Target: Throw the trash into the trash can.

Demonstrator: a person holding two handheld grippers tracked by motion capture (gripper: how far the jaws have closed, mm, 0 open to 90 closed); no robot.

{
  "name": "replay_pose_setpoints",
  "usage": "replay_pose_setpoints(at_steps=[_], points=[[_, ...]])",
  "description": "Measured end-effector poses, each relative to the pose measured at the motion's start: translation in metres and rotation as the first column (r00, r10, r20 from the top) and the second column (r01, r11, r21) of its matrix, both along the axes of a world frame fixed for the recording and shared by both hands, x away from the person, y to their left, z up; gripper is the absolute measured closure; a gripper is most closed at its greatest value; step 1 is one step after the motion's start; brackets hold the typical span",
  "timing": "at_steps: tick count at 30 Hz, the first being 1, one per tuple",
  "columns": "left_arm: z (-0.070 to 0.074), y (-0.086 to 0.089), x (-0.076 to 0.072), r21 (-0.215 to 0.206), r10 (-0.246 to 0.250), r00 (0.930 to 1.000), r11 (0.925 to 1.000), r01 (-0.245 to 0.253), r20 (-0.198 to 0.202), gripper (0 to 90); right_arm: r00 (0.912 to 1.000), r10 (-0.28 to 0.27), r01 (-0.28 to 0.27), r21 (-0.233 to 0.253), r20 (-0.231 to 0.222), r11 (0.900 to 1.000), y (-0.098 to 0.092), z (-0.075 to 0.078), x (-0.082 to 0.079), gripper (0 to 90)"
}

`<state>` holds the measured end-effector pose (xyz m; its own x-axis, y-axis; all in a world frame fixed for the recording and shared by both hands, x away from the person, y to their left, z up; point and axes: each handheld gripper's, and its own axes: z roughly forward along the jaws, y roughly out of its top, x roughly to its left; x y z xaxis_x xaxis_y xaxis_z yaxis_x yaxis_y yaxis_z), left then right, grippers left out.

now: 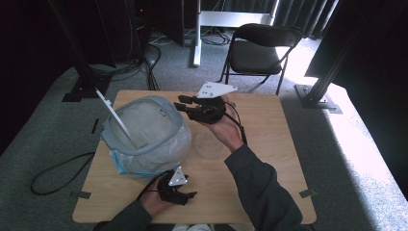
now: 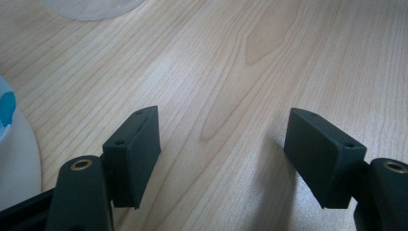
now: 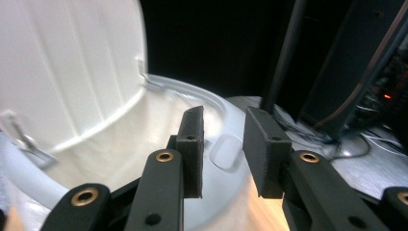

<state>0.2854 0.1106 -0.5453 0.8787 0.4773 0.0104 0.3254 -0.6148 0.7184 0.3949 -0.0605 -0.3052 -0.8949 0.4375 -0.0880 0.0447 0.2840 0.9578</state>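
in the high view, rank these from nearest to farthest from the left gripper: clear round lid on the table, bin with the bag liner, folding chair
1. bin: just above and to the left of the left gripper.
2. clear lid: farther up the table, to the right, under the right forearm.
3. folding chair: on the floor beyond the table's far edge.

Dark grey sleeves (image 1: 262, 187); black hand-held gripper (image 1: 185, 107) with brass-ringed screws.

Matt pale wood-grain table (image 2: 250, 72), glossy plastic-lined bin (image 1: 144, 139)
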Motion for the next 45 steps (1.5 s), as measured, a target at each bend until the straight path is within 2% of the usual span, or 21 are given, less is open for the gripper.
replay_pose_setpoints(at_steps=[9,14,16,18,21,25,29,32,38,40,42,45], points=[[0.000,0.000,0.000,0.000,-0.001,1.0000,1.0000,0.001,-0.002,28.8,0.9968,-0.071,0.071,-0.017,-0.035,0.997,-0.019,-0.020,0.010,68.2],[0.000,0.000,0.000,-0.001,-0.001,1.0000,1.0000,0.001,0.002,28.9,0.9930,-0.114,0.112,-0.037,-0.033,0.993,-0.026,-0.028,0.014,67.8],[0.000,0.000,0.000,0.001,-0.001,1.0000,1.0000,0.001,0.001,28.8,0.9869,-0.157,0.154,-0.066,-0.037,0.986,-0.030,-0.035,0.021,67.6],[0.000,0.000,0.000,-0.001,-0.002,1.0000,1.0000,0.002,0.001,28.8,0.9842,-0.173,0.170,-0.068,-0.040,0.983,-0.032,-0.038,0.024,67.5],[0.000,0.000,0.000,-0.003,-0.001,1.0000,1.0000,0.001,0.001,28.8,0.9725,-0.221,0.215,-0.073,-0.075,0.974,-0.040,-0.050,0.039,67.5],[0.000,0.000,0.000,-0.001,-0.001,1.0000,1.0000,0.001,0.001,28.8,0.9660,-0.244,0.237,-0.080,-0.085,0.968,-0.047,-0.062,0.046,67.5],[0.000,0.000,0.000,0.001,0.000,1.0000,1.0000,0.000,0.000,28.9,0.9570,-0.273,0.264,-0.097,-0.098,0.960,-0.055,-0.078,0.049,67.5],[0.000,0.000,0.000,0.002,0.001,1.0000,1.0000,-0.001,0.001,28.9,0.9468,-0.298,0.285,-0.115,-0.121,0.952,-0.062,-0.092,0.053,67.8],[0.000,0.000,0.000,-0.001,0.003,1.0000,1.0000,-0.003,0.001,28.9,0.9315,-0.332,0.307,-0.166,-0.149,0.937,-0.074,-0.117,0.057,68.0],[0.000,0.000,0.000,0.001,0.001,1.0000,1.0000,-0.001,0.002,28.8,0.9295,-0.334,0.308,-0.171,-0.156,0.936,-0.076,-0.121,0.058,68.0],[0.000,0.000,0.000,0.001,0.001,1.0000,1.0000,-0.001,0.002,28.9,0.9228,-0.340,0.308,-0.182,-0.181,0.934,-0.083,-0.134,0.057,68.0],[0.000,0.000,0.000,0.000,0.003,1.0000,1.0000,-0.003,-0.001,28.9,0.9174,-0.344,0.307,-0.193,-0.200,0.932,-0.089,-0.145,0.053,68.2]])
